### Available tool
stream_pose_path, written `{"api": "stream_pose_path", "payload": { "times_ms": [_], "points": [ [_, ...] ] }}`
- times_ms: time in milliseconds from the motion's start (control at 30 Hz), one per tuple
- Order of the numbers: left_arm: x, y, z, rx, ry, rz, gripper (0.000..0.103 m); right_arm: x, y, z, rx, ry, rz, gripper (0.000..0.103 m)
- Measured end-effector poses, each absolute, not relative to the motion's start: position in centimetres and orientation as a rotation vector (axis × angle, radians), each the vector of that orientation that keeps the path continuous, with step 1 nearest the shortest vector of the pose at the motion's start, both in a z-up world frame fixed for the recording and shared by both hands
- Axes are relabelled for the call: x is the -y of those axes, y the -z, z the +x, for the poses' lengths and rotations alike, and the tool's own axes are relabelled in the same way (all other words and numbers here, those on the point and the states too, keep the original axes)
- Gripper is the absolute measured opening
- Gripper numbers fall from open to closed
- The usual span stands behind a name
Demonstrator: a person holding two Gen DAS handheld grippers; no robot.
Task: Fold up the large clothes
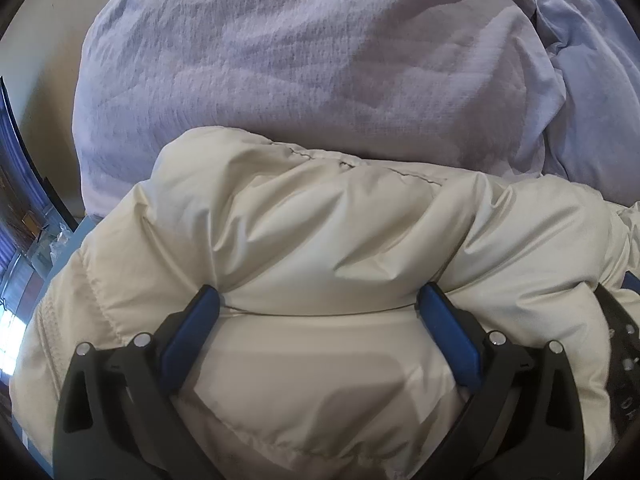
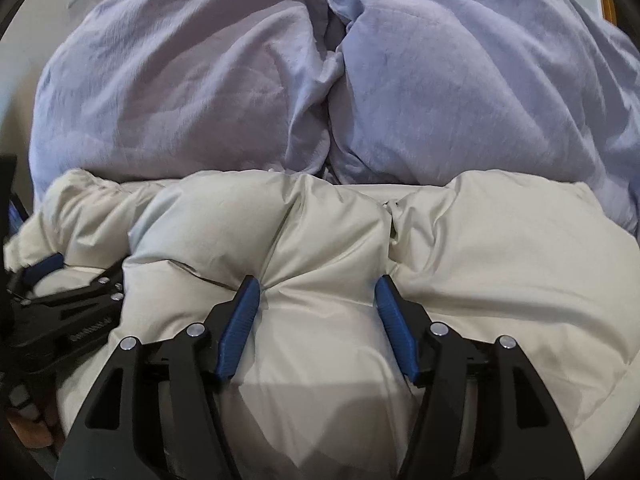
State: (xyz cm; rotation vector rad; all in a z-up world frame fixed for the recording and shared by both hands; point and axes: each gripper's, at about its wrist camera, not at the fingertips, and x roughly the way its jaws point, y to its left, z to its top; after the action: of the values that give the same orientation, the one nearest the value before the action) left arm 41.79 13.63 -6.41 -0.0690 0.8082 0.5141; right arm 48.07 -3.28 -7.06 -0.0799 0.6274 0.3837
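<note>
A cream puffy down jacket (image 1: 304,232) lies bunched on a bed and fills the lower half of both views; it also shows in the right wrist view (image 2: 480,248). My left gripper (image 1: 319,295) is open, its blue pads pressed into the jacket's padding on either side of a quilted seam. My right gripper (image 2: 318,285) is open too, with a puffed section of the jacket bulging between its pads. In the right wrist view the left gripper (image 2: 52,276) shows at the left edge, resting on the jacket.
A lavender duvet (image 1: 304,64) covers the bed beyond the jacket, rumpled into two mounds with a deep crease (image 2: 328,80) between them. A beige wall (image 1: 44,52) and dark furniture (image 1: 20,184) lie to the left.
</note>
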Motion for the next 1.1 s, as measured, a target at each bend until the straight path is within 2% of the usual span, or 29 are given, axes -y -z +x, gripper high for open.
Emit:
{"api": "stream_pose_path", "payload": {
  "times_ms": [233, 433, 567, 633, 767, 1100],
  "points": [
    [-13.4, 6.0, 41.3, -0.828, -0.509, -0.056, 0.1, 4.1, 6.1, 47.9, -0.649, -0.413, -0.084, 0.063],
    [-12.2, 2.4, 38.7, -0.736, -0.422, -0.108, 0.099, 11.5, 2.1, 47.1, -0.546, -0.35, 0.047, 0.066],
    [-9.5, 1.0, 39.0, -0.706, -0.362, -0.099, 0.1, 14.6, 2.6, 48.9, -0.594, -0.254, 0.077, 0.066],
    [-8.1, 1.4, 39.9, -0.713, -0.362, -0.067, 0.1, 14.9, 3.4, 49.4, -0.605, -0.232, 0.064, 0.067],
    [-7.4, 3.7, 41.6, -0.736, -0.41, -0.006, 0.1, 14.3, 5.3, 50.0, -0.607, -0.205, 0.002, 0.075],
    [-9.6, 6.5, 43.0, -0.757, -0.384, -0.073, 0.101, 12.6, 7.6, 51.7, -0.639, -0.156, -0.087, 0.077]
  ]
}}
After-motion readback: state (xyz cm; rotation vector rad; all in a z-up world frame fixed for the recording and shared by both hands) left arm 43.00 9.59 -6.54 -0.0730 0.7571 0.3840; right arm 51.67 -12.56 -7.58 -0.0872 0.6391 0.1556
